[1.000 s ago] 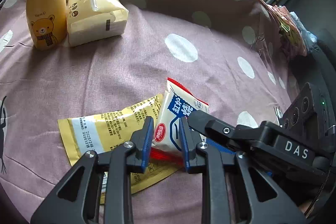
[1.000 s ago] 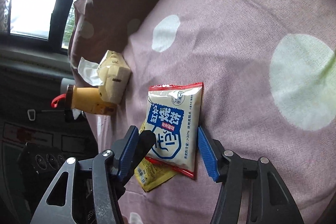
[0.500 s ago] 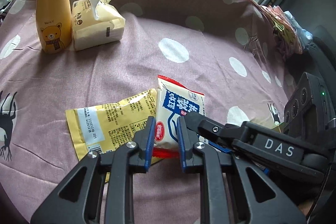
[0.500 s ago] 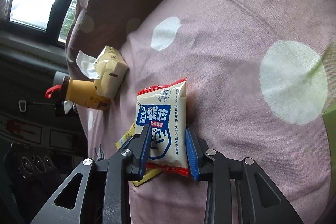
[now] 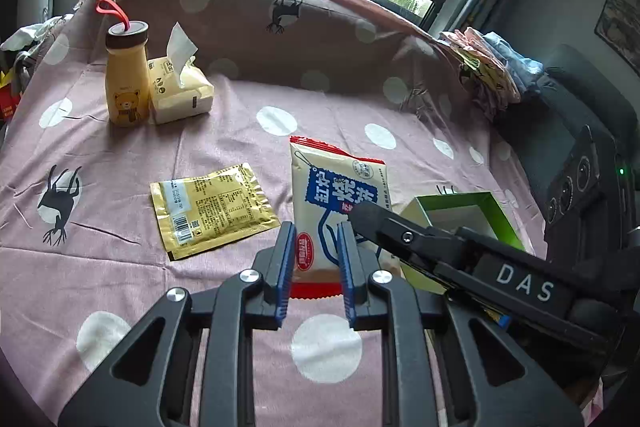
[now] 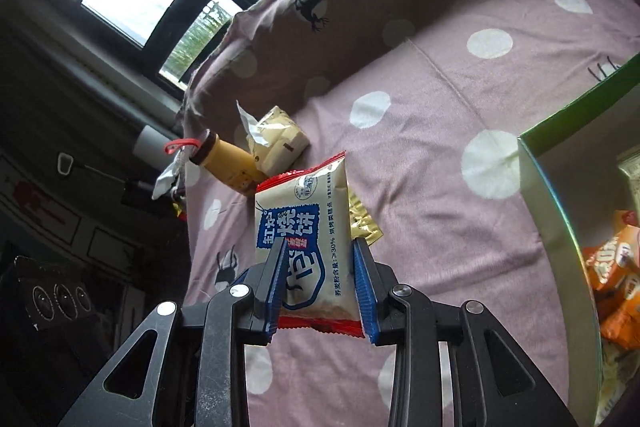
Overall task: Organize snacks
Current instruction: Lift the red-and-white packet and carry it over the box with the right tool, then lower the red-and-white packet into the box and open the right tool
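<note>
Snack packet (image 6: 308, 227), cream with a blue label and red crimped ends, was up off the bed and pinched from both sides at once. The right tongs (image 6: 320, 291) had narrowed onto its lower half, blue pads pressed against the two long edges, and the pack stood upright between them, clear of the sheet. In the left wrist view the same packet (image 5: 340, 203) sat between the left tongs (image 5: 314, 267), whose blue pads were drawn close and touching its bottom corner near the red seam, with the right tool's black finger lying across the pack's right side.

A flat yellow sachet (image 5: 212, 207) lay label-up on the pink polka-dot bedsheet (image 5: 120, 267), just left of the lifted pack and apart from it. Farther back a yellow bear bottle (image 5: 126, 83) with a red loop stood upright, touching a soft tissue pack (image 5: 180, 91). To the right, a green-rimmed box (image 6: 560, 187) sat open on the bed, orange snack bags (image 6: 616, 267) showing inside it.
</note>
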